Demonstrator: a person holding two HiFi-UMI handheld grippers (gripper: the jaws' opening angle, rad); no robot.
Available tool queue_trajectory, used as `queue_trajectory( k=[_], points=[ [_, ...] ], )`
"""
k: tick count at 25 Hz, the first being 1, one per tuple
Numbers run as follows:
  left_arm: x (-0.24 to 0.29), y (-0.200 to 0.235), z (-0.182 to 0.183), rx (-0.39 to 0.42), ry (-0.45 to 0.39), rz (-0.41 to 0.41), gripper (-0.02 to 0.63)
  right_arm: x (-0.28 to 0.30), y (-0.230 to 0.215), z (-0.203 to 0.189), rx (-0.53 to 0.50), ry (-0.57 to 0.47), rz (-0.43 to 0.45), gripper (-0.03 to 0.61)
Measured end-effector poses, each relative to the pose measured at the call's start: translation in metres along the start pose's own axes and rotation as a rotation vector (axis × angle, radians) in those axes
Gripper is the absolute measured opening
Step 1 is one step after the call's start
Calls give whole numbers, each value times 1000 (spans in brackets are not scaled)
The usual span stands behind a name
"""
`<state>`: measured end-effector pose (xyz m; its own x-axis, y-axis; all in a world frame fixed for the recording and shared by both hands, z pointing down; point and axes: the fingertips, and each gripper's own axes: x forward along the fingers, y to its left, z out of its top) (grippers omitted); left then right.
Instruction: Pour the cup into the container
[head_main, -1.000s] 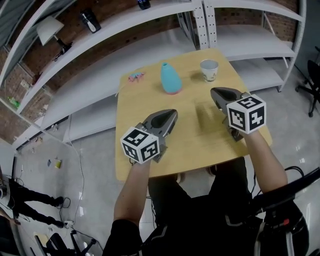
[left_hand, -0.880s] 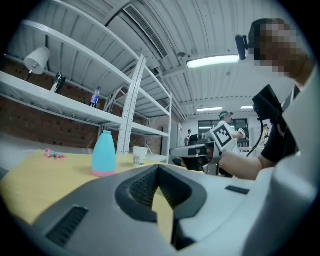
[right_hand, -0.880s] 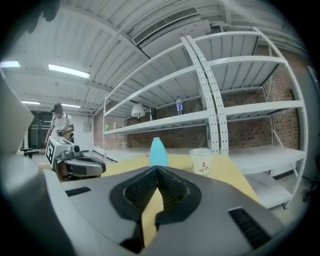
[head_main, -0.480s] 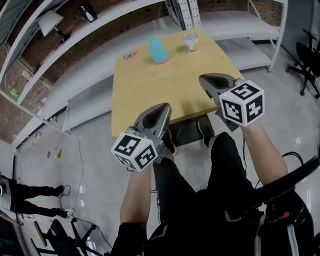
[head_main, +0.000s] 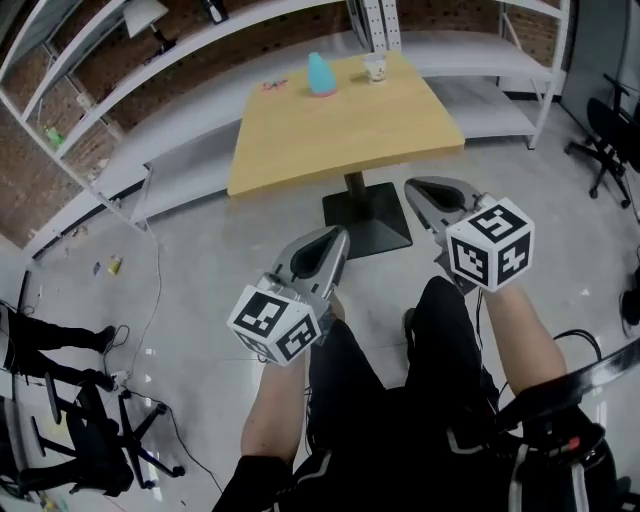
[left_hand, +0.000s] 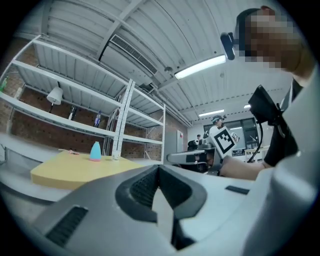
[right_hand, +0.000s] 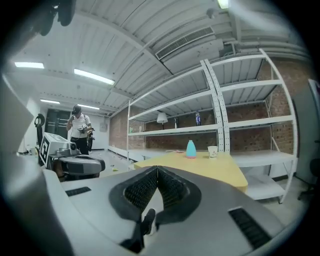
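Note:
The paper cup (head_main: 375, 67) and the blue container (head_main: 320, 75) stand side by side at the far edge of the yellow table (head_main: 340, 130). Both grippers hover over the floor, well short of the table's near edge. My left gripper (head_main: 336, 236) is shut with nothing in it, and my right gripper (head_main: 414, 186) is shut and empty too. In the left gripper view the container (left_hand: 95, 150) and cup (left_hand: 116, 156) are small and far off past the shut gripper (left_hand: 159, 167). The right gripper view shows the container (right_hand: 191, 149) and cup (right_hand: 213, 151) beyond the shut gripper (right_hand: 157, 170).
A small pink item (head_main: 275, 85) lies on the table's far left. White shelving (head_main: 450, 45) runs behind the table. The table's black base (head_main: 365, 215) sits on the floor ahead. An office chair (head_main: 605, 150) stands at right, and a person (right_hand: 79, 127) stands far back.
The table has dropped away toward the top of the head view. Both grippers, over the tabletop a second ago, are now over the floor in front of it, still shut.

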<state>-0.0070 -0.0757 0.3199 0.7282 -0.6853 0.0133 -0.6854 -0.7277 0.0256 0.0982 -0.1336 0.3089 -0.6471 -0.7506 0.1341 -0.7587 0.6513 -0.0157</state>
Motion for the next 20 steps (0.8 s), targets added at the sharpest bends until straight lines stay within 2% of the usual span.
queue_trajectory(
  k=[2,9,20],
  points=[
    [-16,-29,-1,-18,5,-1,-2,-34,14,-1,-2,-8,-11,2],
    [-78,-138,1,13,11,-10,-2,-144,66,-13,9,-31,-35,2],
    [-214,-304,-12,-12,-1,32,-2,-315,195,-43,15,-7,-14,2]
  ],
)
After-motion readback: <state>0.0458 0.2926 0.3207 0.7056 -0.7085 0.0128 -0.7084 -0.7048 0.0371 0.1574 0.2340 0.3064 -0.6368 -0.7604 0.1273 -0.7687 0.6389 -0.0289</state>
